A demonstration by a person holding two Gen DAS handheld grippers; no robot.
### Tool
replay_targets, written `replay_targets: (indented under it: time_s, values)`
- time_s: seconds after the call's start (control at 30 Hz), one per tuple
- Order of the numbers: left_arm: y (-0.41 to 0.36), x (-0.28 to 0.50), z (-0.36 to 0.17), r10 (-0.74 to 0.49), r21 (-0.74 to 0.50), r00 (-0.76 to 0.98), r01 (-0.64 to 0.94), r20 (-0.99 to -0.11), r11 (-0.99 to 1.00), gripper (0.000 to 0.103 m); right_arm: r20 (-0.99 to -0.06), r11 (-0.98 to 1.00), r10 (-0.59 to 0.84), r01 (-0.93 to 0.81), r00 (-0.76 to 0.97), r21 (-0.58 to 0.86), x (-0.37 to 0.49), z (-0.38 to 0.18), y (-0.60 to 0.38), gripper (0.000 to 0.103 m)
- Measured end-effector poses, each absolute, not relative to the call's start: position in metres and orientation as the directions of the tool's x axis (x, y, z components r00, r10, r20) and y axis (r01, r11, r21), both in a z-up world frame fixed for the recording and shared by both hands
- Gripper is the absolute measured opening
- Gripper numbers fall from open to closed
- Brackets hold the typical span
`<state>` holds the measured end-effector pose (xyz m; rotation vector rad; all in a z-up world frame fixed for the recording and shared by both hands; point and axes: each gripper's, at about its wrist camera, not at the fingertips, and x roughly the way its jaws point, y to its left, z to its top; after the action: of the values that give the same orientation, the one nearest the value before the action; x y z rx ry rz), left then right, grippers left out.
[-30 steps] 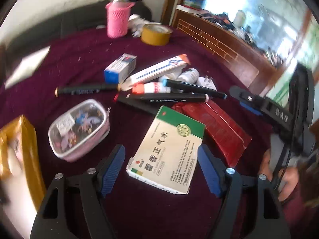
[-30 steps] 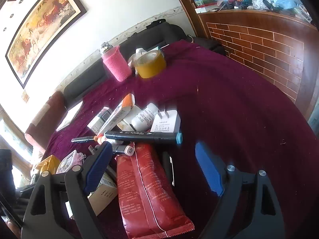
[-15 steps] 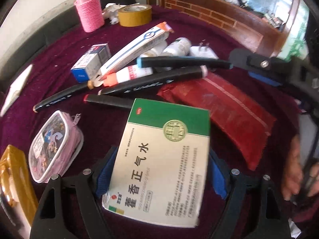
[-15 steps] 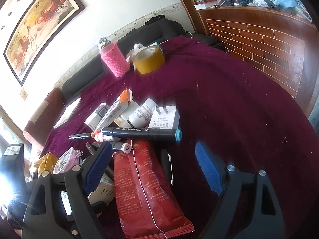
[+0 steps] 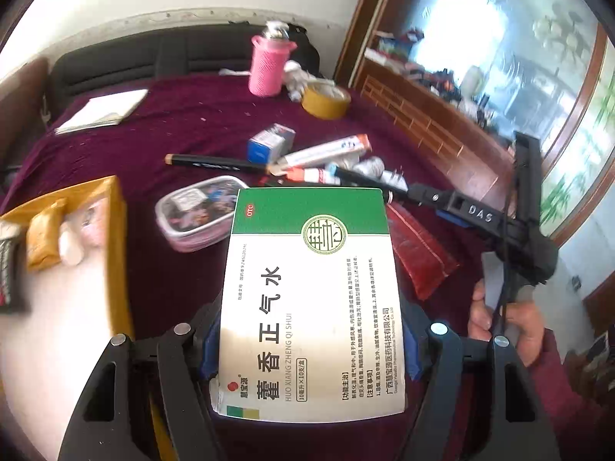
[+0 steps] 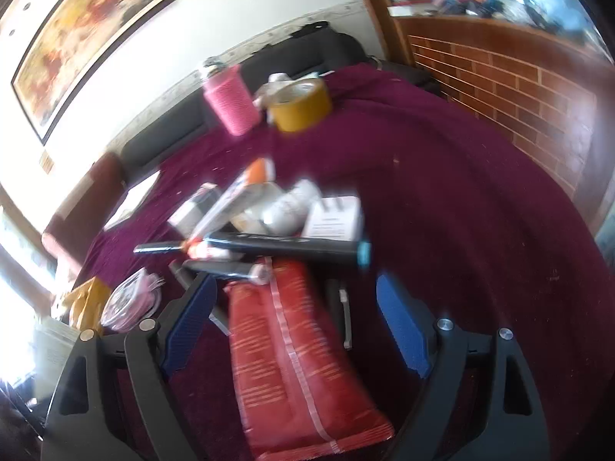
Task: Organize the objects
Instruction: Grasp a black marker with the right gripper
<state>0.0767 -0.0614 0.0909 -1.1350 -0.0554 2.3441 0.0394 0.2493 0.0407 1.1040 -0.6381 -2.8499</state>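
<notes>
My left gripper [image 5: 309, 340] is shut on a green and white medicine box [image 5: 311, 299] and holds it lifted above the purple cloth. A yellow tray [image 5: 111, 230] with small packets lies to its left. My right gripper [image 6: 296, 326] is open and empty, its blue pads either side of a red foil packet [image 6: 296, 365] on the cloth. Beyond the packet lie black markers [image 6: 284, 244], a white tube with an orange end [image 6: 238, 192], white bottles [image 6: 288, 207] and a white plug [image 6: 334, 217]. The right gripper also shows in the left wrist view [image 5: 461, 211].
A pink pouch [image 5: 200, 211] lies beside the tray. A blue and white small box [image 5: 269, 144], a pink sleeved bottle [image 5: 269, 65], a yellow tape roll [image 5: 326, 100] and a white notebook [image 5: 103, 109] sit farther back. A brick ledge [image 6: 519, 88] runs along the right.
My left gripper closed on the medicine box and lifted it off the cloth toward the left, near the yellow tray. My right gripper stayed open over the red packet, shifting slightly.
</notes>
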Motion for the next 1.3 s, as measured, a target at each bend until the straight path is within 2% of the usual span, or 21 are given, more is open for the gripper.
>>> replay_targets:
  time_s: [0.07,0.2,0.4,0.53,0.6,0.63,0.67,0.73,0.83,1.13,1.3]
  values:
    - [-0.082,0.086,0.098,0.485,-0.279,-0.525,-0.424,-0.699,-0.862,0.065,-0.658,-0.928,-0.236,-0.036,-0.715,0.371,0.034,0.050,0.232,0.085]
    - [-0.119,0.099,0.102,0.479,-0.311,-0.556,-0.374,-0.679,-0.874,0.065,-0.750,-0.924,-0.377,0.172,-0.544,0.340,0.006,0.054,0.183,0.085]
    - [-0.172,0.110,0.095,0.456,-0.355,-0.594,-0.287,-0.663,-0.890,0.065,-0.849,-0.952,-0.282,0.238,-0.448,0.191,-0.041,0.036,0.131,0.081]
    - [-0.207,0.111,0.085,0.423,-0.369,-0.612,-0.221,-0.668,-0.903,0.065,-0.890,-0.966,-0.183,0.245,-0.417,0.084,-0.060,0.021,0.114,0.062]
    - [-0.219,0.114,0.081,0.410,-0.371,-0.621,-0.199,-0.668,-0.907,0.065,-0.906,-0.971,-0.121,0.237,-0.405,0.024,-0.067,0.013,0.107,0.048]
    - [-0.225,0.115,0.078,0.403,-0.371,-0.625,-0.189,-0.668,-0.909,0.065,-0.911,-0.974,-0.087,0.227,-0.403,-0.008,-0.069,0.010,0.106,0.035]
    - [-0.229,0.118,0.076,0.399,-0.373,-0.627,-0.182,-0.669,-0.910,0.065,-0.916,-0.976,-0.061,0.218,-0.397,-0.030,-0.071,0.007,0.105,0.029]
    - [-0.238,0.119,0.072,0.395,-0.383,-0.630,-0.164,-0.669,-0.909,0.065,-0.913,-0.979,-0.080,0.206,-0.401,-0.005,-0.071,0.008,0.107,0.018]
    - [-0.249,0.119,0.067,0.385,-0.398,-0.632,-0.130,-0.673,-0.908,0.065,-0.911,-0.982,-0.088,0.187,-0.402,0.013,-0.066,0.009,0.110,0.012]
    - [-0.268,0.128,0.068,0.358,-0.404,-0.652,-0.086,-0.668,-0.911,0.065,-0.856,-0.970,-0.243,0.129,-0.456,0.206,-0.021,0.029,0.134,0.012]
    - [-0.278,0.117,0.074,0.278,-0.325,-0.643,-0.048,-0.714,-0.944,0.065,-0.796,-0.925,-0.380,0.206,-0.472,0.320,0.008,0.064,0.118,0.012]
